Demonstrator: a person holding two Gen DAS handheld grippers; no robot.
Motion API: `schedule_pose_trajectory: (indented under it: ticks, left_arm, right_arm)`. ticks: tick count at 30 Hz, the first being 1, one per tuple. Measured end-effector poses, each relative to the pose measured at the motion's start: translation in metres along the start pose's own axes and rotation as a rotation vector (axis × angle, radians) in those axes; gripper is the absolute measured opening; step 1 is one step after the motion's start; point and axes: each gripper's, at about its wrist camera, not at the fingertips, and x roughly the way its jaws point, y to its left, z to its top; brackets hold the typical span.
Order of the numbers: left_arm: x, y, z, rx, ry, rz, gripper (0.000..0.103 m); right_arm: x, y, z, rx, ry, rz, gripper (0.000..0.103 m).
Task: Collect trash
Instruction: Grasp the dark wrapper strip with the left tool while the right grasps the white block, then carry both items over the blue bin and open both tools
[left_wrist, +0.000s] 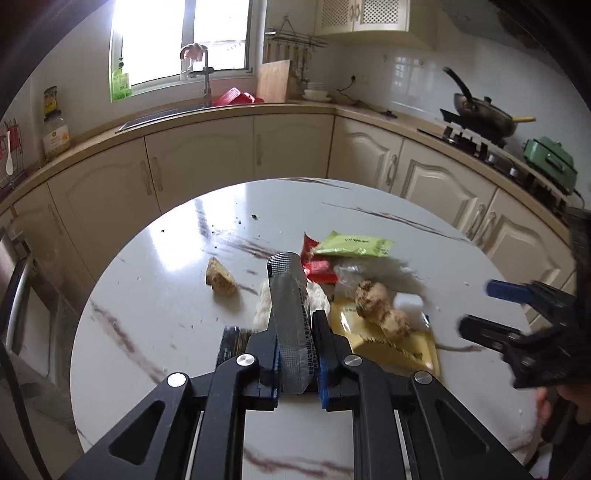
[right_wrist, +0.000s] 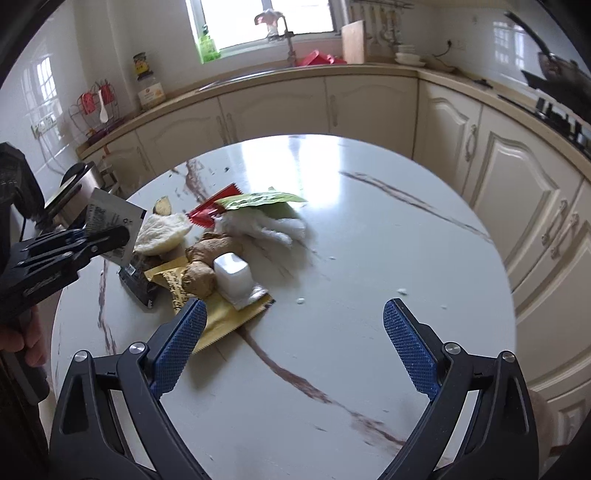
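Left wrist view: mounted just behind the left gripper (left_wrist: 295, 350), looking forward and steeply down along its black fingers onto a round white marble-patterned table (left_wrist: 155, 295), close above the near rim. Faces cream kitchen cabinets (left_wrist: 199, 158) and a bright window (left_wrist: 184, 40) beyond. Catches the right gripper (left_wrist: 476, 310) entering from the right edge.

Right wrist view: mounted behind the right gripper (right_wrist: 295, 332), tilted down likewise, set further right over the same table (right_wrist: 369, 258), facing the same cabinets (right_wrist: 273, 107) and window (right_wrist: 266, 22). Catches the left gripper (right_wrist: 110, 236) at the left edge.

Shared by both: tabletop, heap of litter around a yellow foil packet (left_wrist: 399, 339) (right_wrist: 221, 317), counter, sink wall.
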Motion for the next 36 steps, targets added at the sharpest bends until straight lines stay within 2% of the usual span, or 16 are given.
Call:
schedule_pose_trajectory:
  ticks: [2, 6, 9, 14, 17, 18, 24, 30, 33, 36]
  left_arm:
    - [-0.013, 0.008, -0.01, -0.009, 0.006, -0.028, 0.011]
    - [-0.057, 0.029, -0.038, -0.029, 0.002, -0.024, 0.011]
    - [-0.081, 0.042, -0.052, -0.046, -0.004, -0.021, 0.011]
    - [-0.108, 0.042, -0.071, -0.051, -0.007, -0.007, 0.012]
    - [-0.122, 0.042, -0.08, -0.053, -0.012, -0.016, 0.012]
    - [-0.125, 0.042, -0.083, -0.054, -0.01, -0.018, 0.012]
    - [-0.142, 0.044, -0.096, -0.074, -0.007, -0.011, 0.012]
    - [-0.158, 0.048, -0.105, -0.095, -0.016, -0.023, 0.012]
    - [-0.169, 0.049, -0.109, -0.111, -0.027, -0.028, 0.012]
    - [-0.185, 0.054, -0.12, -0.119, -0.04, -0.024, 0.012]
  right_arm:
    - [0.01, 0.005, 0.005, -0.02, 0.013, -0.004, 0.094]
    - [0.03, 0.011, 0.013, -0.052, 0.056, -0.001, 0.081]
    - [0.044, 0.013, 0.017, -0.072, 0.092, 0.034, 0.07]
    - [0.051, 0.028, 0.02, -0.147, 0.098, 0.073, 0.063]
    - [0.055, 0.035, 0.022, -0.181, 0.104, 0.106, 0.047]
    - [0.056, 0.036, 0.022, -0.185, 0.106, 0.117, 0.031]
    - [0.05, 0.042, 0.021, -0.206, 0.095, 0.108, 0.02]
    - [0.014, 0.052, 0.014, -0.215, 0.013, -0.018, 0.02]
    - [-0.007, 0.065, 0.012, -0.213, -0.014, -0.015, 0.02]
    - [-0.019, 0.078, 0.006, -0.213, -0.002, -0.021, 0.02]
